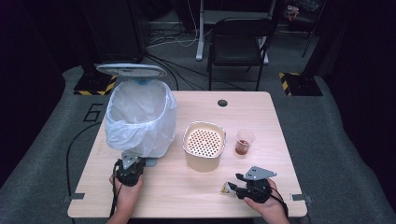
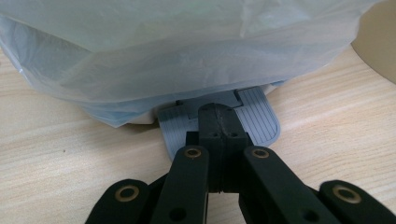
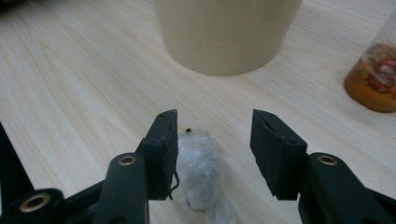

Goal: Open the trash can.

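A: What takes up the most room?

B: The worktop [image 1: 187, 186], pale wood grain, with a pedal bin [image 1: 140, 116] standing at its left. A white liner bag hangs over the bin's rim and its lid [image 1: 131, 70] is tipped up at the back.

A: And next in size?

B: A cream pot [image 1: 204, 144] with a perforated insert, near the middle. Just to its right stands a small clear cup [image 1: 244, 141] with reddish-brown contents in the bottom.

A: Where is the person working?

B: Both forearms come in from the near edge. The left hand-held gripper [image 1: 130, 164] sits at the foot of the bin. In the left gripper view its jaws are pressed together with nothing between them, and their tip rests on the bin's grey ribbed pedal [image 2: 261, 119].

A: The other one?

B: The right hand-held gripper [image 1: 234, 185] lies low near the front right, pointing left. Its jaws stand spread apart.

A: Anything between them?

B: A small crumpled clear wrapper [image 3: 201, 168] lies on the worktop in the gap, close to the front edge and in front of the cream pot. One pad is just beside it, perhaps touching; the other is clear of it, so it is not pinched.
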Demonstrator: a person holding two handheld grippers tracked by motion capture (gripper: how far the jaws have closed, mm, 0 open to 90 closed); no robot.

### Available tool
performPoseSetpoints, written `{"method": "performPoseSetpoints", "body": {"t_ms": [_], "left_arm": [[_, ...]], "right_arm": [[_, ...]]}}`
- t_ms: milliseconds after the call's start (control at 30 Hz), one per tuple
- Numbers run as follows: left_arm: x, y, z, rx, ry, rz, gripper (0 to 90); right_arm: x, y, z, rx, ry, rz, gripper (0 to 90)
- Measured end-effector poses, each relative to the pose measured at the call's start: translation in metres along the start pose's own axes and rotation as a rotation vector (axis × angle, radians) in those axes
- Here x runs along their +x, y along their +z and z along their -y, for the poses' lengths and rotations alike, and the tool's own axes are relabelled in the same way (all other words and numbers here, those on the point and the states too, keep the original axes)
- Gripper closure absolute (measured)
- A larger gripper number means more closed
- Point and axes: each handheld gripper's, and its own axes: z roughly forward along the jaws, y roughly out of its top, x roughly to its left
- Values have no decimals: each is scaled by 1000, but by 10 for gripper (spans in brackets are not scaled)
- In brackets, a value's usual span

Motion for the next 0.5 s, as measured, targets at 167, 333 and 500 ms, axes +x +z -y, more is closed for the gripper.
{"method": "performPoseSetpoints", "body": {"t_ms": [167,333,500], "left_arm": [[0,0,0,2,8,-7,900],[0,0,0,0,4,-1,900],[0,0,0,2,9,-8,900]], "right_arm": [[1,4,3,36,-18,-35,541],[-3,14,8,98,-33,-39,587],[-7,16,9,121,-20,-58,636]]}}
